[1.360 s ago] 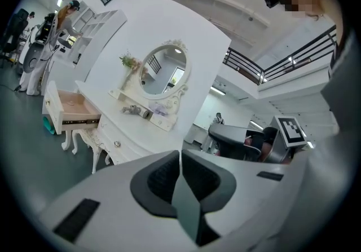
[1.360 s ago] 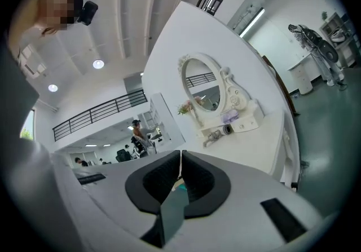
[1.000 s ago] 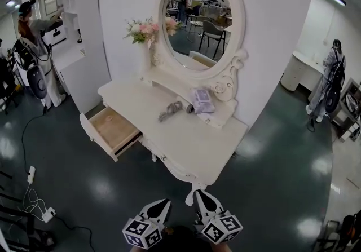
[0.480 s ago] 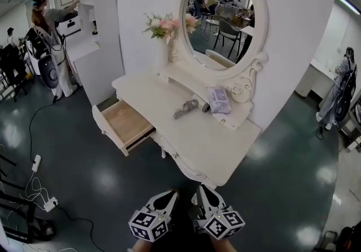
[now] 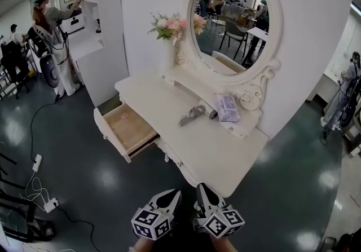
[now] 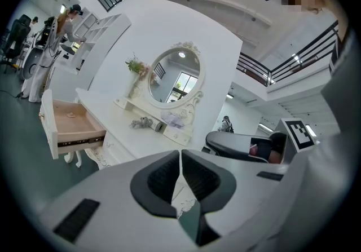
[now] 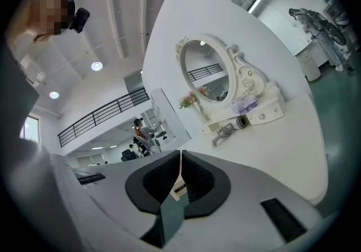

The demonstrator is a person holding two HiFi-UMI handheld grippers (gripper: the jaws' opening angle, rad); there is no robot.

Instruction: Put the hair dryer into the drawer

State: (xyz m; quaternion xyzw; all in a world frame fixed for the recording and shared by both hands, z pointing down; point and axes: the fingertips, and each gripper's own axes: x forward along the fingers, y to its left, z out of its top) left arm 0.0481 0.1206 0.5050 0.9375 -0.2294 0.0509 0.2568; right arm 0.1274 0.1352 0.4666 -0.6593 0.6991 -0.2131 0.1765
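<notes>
The hair dryer, grey with its cord bundled, lies on the white dressing table in front of the mirror's shelf. The table's left drawer is pulled out and looks bare inside. Both grippers hang at the bottom of the head view, short of the table's near corner and far from the dryer. The left gripper and the right gripper are shut with nothing in them. In the left gripper view the left gripper faces the drawer and dryer. The right gripper looks along the tabletop at the dryer.
An oval mirror stands at the table's back, with a vase of flowers to its left and a purple packet on its shelf. A person works at the far left. Cables and a power strip lie on the dark floor.
The dressing table has come closer and shifted right in the head view. Both grippers stay shut, side by side at the bottom edge.
</notes>
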